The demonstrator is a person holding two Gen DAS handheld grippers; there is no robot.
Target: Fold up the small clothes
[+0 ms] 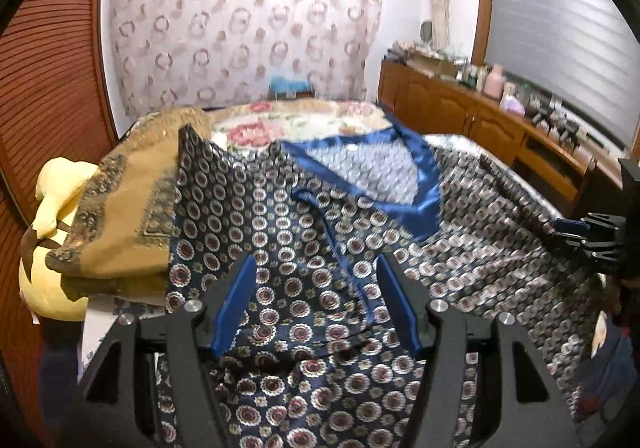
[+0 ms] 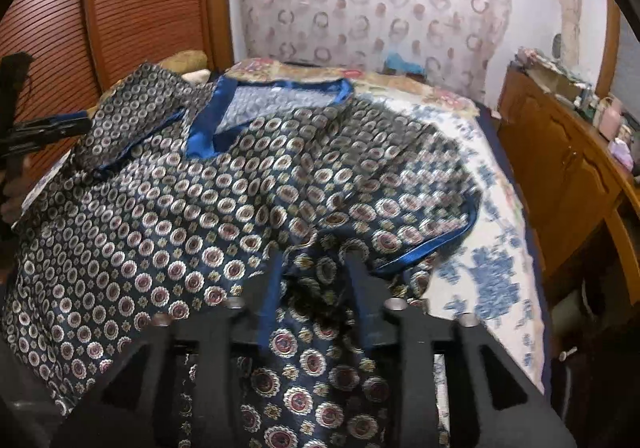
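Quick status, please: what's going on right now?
Left hand-held gripper open above top. Right hand-held gripper open, cloth between jaws. Top spread on bed, rumpled. Tan cloth pile at its edge.

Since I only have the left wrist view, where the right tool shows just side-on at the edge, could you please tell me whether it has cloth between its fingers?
Observer: Yes. In the right wrist view, the right tool has a bunch of the patterned shirt between its fingers. The fingers stand apart and do not look clamped on the cloth.
Operator: Thank you. Where is the sleeve on that side?
Observer: The sleeve, edged with blue trim, lies spread on the blue-flowered sheet, just beyond that tool.
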